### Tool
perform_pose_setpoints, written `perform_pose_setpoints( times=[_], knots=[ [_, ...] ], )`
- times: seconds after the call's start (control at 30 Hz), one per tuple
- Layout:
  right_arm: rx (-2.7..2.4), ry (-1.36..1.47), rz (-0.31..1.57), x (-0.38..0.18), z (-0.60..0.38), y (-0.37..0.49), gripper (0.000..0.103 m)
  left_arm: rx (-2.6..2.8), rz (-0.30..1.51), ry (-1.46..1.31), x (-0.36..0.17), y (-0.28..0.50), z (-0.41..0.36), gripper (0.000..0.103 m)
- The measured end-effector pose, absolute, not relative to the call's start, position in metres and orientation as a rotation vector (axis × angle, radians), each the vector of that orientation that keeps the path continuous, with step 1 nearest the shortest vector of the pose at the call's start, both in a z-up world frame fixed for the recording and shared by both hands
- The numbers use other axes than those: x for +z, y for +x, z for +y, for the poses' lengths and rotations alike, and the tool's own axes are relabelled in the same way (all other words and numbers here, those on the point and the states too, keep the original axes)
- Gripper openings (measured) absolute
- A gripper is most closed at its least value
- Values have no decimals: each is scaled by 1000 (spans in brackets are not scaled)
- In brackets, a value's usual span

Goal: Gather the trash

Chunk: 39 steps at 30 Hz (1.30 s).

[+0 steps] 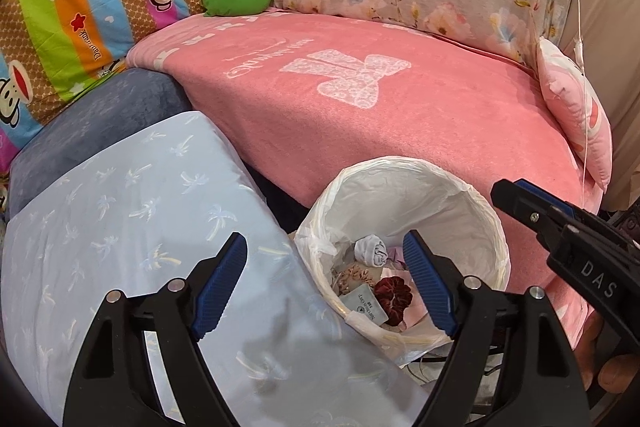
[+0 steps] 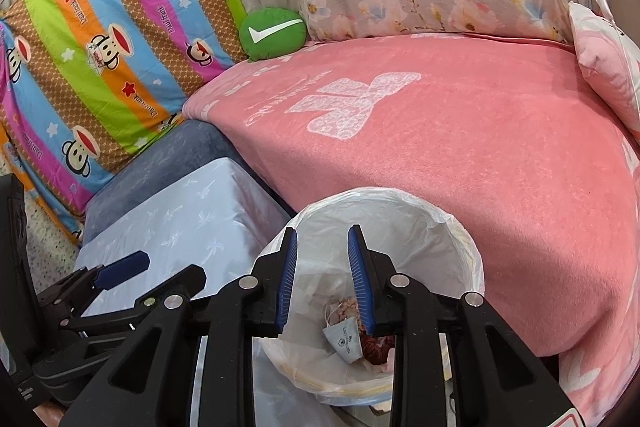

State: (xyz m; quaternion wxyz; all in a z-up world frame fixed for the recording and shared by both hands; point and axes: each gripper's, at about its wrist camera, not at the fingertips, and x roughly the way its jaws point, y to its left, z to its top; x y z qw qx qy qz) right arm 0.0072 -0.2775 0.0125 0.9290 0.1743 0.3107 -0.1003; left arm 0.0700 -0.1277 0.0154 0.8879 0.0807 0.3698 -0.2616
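My left gripper (image 1: pixel 324 283) points downward with its jaws spread wide and nothing between the pads, while my right gripper (image 2: pixel 322 281), just beside it, points downward with its jaws parted narrowly, also empty, fingers (image 1: pixel 612 367) wrapped around its handle.

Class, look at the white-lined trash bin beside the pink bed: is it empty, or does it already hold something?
Not empty. The trash bin holds a white rolled cloth, a dark red scrunchie and a small printed packet at its bottom.
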Motion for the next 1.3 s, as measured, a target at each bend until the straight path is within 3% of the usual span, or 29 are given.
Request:
perform_pose_setpoints(
  times=[0.67, 1.17, 1.3],
  knots=[
    [-219, 267, 738, -16, -242, -16, 27, -478, 811, 150, -6, 54, -96, 77],
    [-267, 177, 747, -20, -227, -29, 44, -447, 826, 158, -19, 44, -86, 77],
    [-271, 158, 745, -21, -224, -32, 47, -436, 820, 158, -20, 41, -85, 81]
  ],
)
